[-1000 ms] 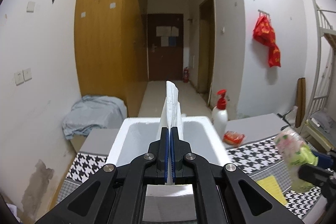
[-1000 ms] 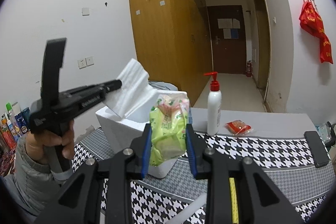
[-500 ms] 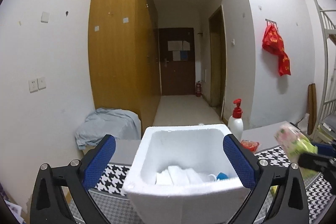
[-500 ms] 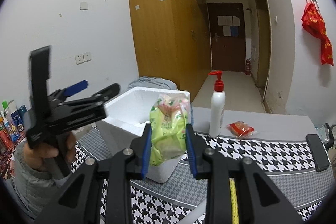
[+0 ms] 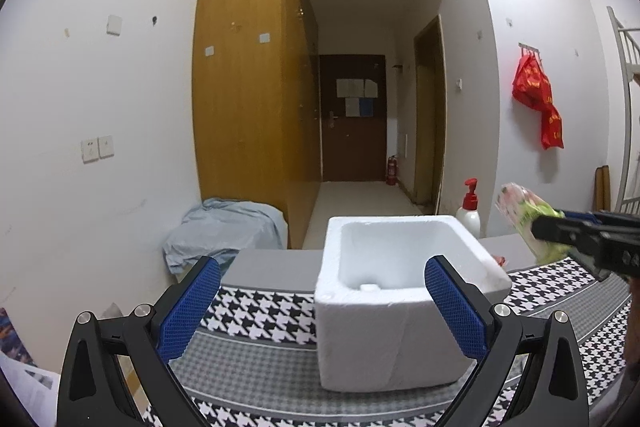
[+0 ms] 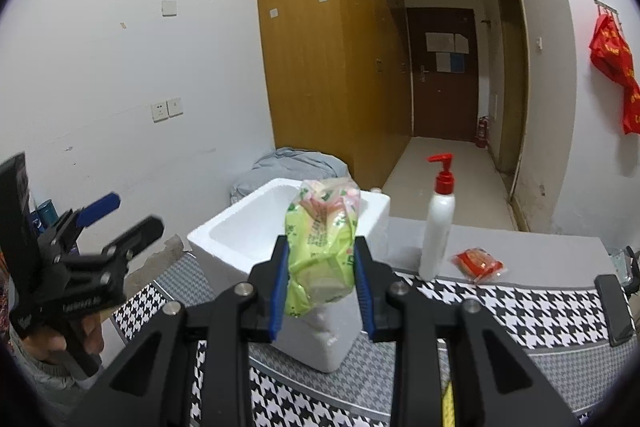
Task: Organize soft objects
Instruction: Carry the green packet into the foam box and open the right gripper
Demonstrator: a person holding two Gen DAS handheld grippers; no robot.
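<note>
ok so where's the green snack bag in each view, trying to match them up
Left wrist view: green snack bag at the far right edge, clamped in the right gripper, right of the white foam box.
Right wrist view: bag at centre, between the pads, in front of the box.
Shared landmark: red-pump bottle.

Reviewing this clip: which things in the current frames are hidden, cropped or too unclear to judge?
- Foam box contents: in the left wrist view the near wall hides most of the floor; in the right wrist view the green packet blocks it.
- Packet print: too small and crumpled to read in either view.
- Right gripper: in the left wrist view the frame edge cuts it off.
- Papers on the far door: too small to read.
</note>
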